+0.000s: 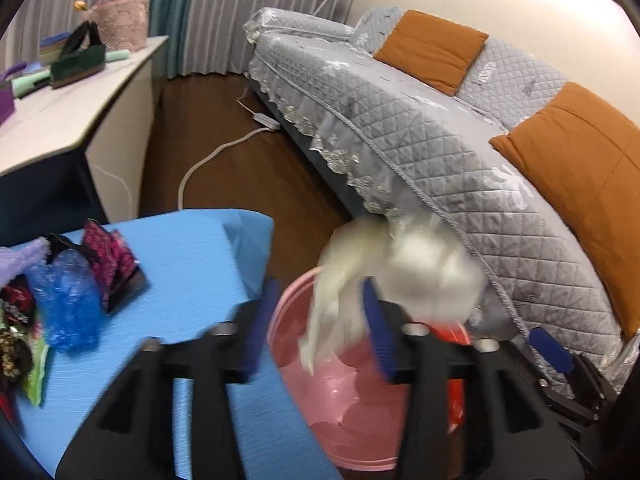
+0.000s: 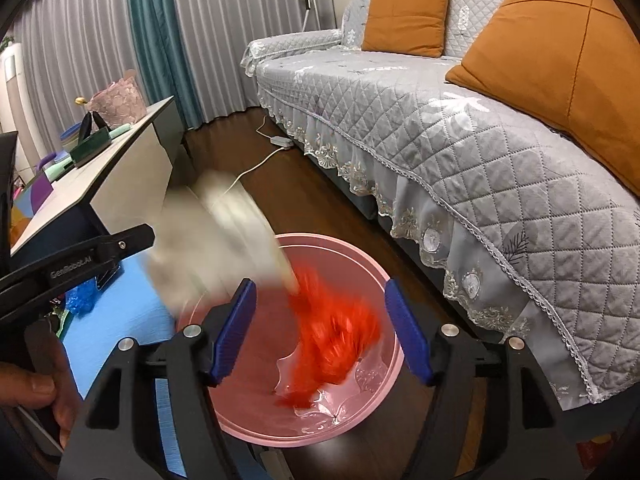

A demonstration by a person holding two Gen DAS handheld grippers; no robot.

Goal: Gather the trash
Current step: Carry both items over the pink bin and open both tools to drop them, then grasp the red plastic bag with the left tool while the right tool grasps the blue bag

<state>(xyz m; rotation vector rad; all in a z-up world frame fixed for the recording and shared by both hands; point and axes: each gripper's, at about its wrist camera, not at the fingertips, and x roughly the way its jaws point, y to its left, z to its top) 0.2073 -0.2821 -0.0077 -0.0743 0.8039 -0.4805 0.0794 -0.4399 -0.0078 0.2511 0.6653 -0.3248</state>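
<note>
The left tool (image 1: 316, 330) has its 2 blue pads spread, and a blurred white crumpled wrapper (image 1: 400, 264) sits loose in the air between and above them, over the pink bin (image 1: 288, 344) on the floor beside the grey quilted sofa (image 1: 440, 132). The right tool (image 2: 322, 326) is spread too, with a blurred red wrapper (image 2: 332, 328) free between its pads inside the bin, touching neither pad. More trash, including a crumpled blue plastic bottle (image 1: 68, 300), lies on the blue-covered desk (image 1: 192, 264) left of the bin.
</note>
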